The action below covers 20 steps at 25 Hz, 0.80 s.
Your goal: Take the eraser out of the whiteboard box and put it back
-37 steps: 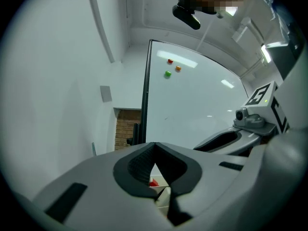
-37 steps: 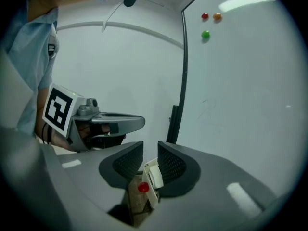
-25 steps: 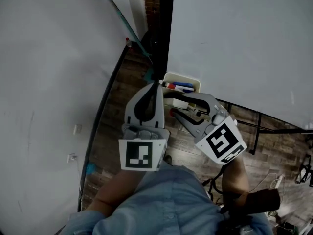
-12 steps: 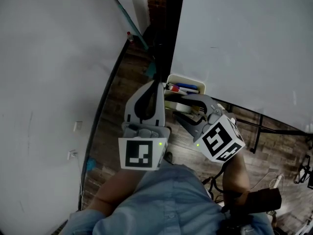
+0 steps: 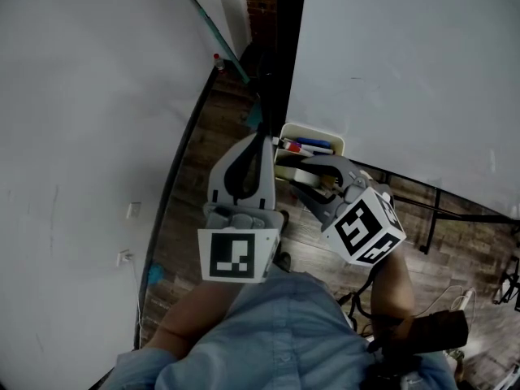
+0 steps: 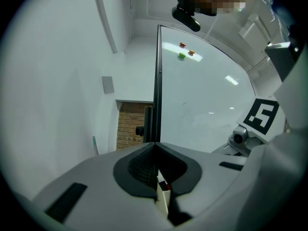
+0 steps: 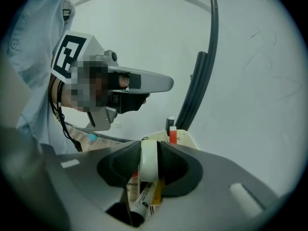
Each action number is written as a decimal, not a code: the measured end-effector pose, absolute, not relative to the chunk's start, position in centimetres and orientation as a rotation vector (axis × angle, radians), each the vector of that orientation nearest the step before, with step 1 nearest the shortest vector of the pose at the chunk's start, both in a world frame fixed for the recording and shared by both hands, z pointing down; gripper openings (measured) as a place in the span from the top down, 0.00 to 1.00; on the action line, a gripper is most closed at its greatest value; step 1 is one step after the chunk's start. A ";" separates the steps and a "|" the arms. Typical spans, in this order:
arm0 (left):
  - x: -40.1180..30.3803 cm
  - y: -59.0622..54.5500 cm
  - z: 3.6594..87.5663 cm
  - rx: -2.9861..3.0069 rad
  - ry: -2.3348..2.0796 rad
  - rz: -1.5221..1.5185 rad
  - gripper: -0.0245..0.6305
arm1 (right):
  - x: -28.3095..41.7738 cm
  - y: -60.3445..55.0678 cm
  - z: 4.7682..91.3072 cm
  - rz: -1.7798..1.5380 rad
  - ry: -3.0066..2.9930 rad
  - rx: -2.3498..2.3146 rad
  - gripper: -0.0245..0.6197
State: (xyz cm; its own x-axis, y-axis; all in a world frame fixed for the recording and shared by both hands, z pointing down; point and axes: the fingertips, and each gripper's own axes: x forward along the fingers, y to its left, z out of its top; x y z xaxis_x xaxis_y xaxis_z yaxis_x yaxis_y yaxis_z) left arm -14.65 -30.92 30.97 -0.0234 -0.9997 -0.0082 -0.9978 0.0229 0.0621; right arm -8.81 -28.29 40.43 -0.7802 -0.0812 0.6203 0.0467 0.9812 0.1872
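Observation:
The cream whiteboard box hangs at the whiteboard's lower edge and holds red and blue markers. A white eraser stands on edge just in front of the box, between the jaws of my right gripper. In the right gripper view the eraser fills the gap of the right gripper; the jaws are closing and both pads touch it. A marker lies beneath it. My left gripper is shut and level beside the box's left end, with the box's edge showing below its tips.
The whiteboard fills the upper right, with its dark frame post running up from the box. A pale wall is on the left and a wood floor lies below. A stand's black bar crosses at the right.
My right gripper has dipped slightly toward the box and rolled a little, and its jaws have drawn in on the eraser. The left gripper has stayed in place.

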 end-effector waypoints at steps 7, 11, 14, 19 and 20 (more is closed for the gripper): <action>-14.2 -29.7 29.8 2.189 -2.239 -0.083 0.96 | -8.1 -28.3 36.8 -0.242 -2.563 0.114 0.77; -13.6 -28.5 28.5 2.217 -2.257 -0.082 0.96 | -7.2 -27.7 33.8 -0.247 -2.655 0.187 0.77; -13.0 -27.5 27.5 2.239 -2.275 -0.093 0.96 | -6.2 -27.3 31.8 -0.243 -2.717 0.263 0.77; -11.3 -25.8 26.4 2.281 -2.290 -0.092 0.96 | -4.3 -26.0 29.5 -0.241 -2.780 0.340 0.77; -11.0 -25.4 26.3 2.285 -2.290 -0.088 0.96 | -3.9 -25.7 29.1 -0.241 -2.791 0.354 0.77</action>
State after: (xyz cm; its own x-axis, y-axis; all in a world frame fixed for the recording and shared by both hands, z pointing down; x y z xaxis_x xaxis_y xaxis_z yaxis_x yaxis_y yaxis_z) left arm -10.99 -25.42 26.31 -0.0005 -0.9945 -0.1052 -0.9996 0.0035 -0.0285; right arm -3.92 -25.72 29.07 -0.9192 -0.2681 0.2884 -0.2146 0.9552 0.2039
